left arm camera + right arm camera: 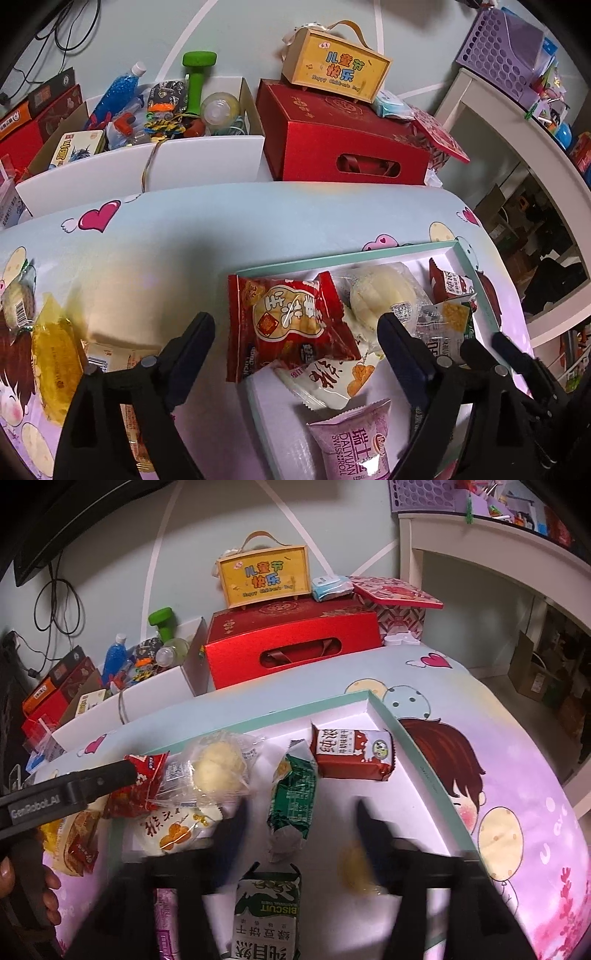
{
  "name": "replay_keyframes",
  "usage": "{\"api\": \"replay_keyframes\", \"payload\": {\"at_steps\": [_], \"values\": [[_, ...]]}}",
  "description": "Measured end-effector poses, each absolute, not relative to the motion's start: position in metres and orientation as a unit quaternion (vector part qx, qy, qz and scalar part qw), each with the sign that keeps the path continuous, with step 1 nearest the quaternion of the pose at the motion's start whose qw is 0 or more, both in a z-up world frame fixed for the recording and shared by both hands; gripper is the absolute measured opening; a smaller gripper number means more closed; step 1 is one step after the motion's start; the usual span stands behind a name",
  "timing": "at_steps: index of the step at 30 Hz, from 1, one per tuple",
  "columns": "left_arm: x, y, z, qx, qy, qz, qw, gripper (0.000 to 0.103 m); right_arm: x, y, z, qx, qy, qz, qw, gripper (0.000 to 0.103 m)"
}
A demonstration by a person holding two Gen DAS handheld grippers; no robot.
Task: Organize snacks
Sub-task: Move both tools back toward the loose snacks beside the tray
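Note:
A white box tray with a teal rim (332, 260) (388, 716) lies on the cartoon-print table and holds several wrapped snacks. My left gripper (295, 332) is open, and a red snack packet (291, 325) lies between its fingers at the tray's left edge without touching the pads. Beside the packet are a clear-wrapped round bun (380, 295) and a white packet (325, 380). My right gripper (301, 819) is open over the tray, its blurred fingers on either side of a green packet (291, 794). A brown milk-biscuit packet (351, 755) lies beyond it.
Yellow-wrapped snacks (55, 369) lie on the table left of the tray. Behind the table stand a white bin of toys (155, 162), a red gift box (343, 140) and a yellow case (336, 70). A white shelf (517, 122) is at the right. A hand (33, 886) holds the left gripper.

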State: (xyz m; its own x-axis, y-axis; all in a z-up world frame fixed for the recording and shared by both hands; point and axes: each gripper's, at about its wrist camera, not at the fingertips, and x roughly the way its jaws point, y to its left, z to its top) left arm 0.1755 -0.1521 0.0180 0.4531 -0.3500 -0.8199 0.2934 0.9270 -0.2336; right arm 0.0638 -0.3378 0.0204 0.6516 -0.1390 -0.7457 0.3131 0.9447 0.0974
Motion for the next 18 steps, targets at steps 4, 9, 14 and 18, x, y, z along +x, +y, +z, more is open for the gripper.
{"api": "replay_keyframes", "payload": {"at_steps": [4, 9, 14, 18], "values": [[0.1736, -0.1500, 0.0182, -0.026, 0.478, -0.182, 0.859, 0.101, 0.0637, -0.3395, 0.0210, 0.107, 0.397, -0.130, 0.902, 0.081], [0.1736, -0.1464, 0.0179, -0.025, 0.472, -0.174, 0.864, 0.101, 0.0639, -0.3409, 0.0206, 0.101, 0.393, -0.138, 0.904, 0.103], [0.1732, -0.1453, 0.0146, -0.020, 0.473, -0.172, 0.864, 0.101, 0.0642, -0.3420, 0.0186, 0.103, 0.396, -0.140, 0.902, 0.103], [0.1726, -0.1456, 0.0141, -0.019, 0.476, -0.173, 0.862, 0.101, 0.0640, -0.3412, 0.0190, 0.102, 0.396, -0.139, 0.902, 0.103]]}}
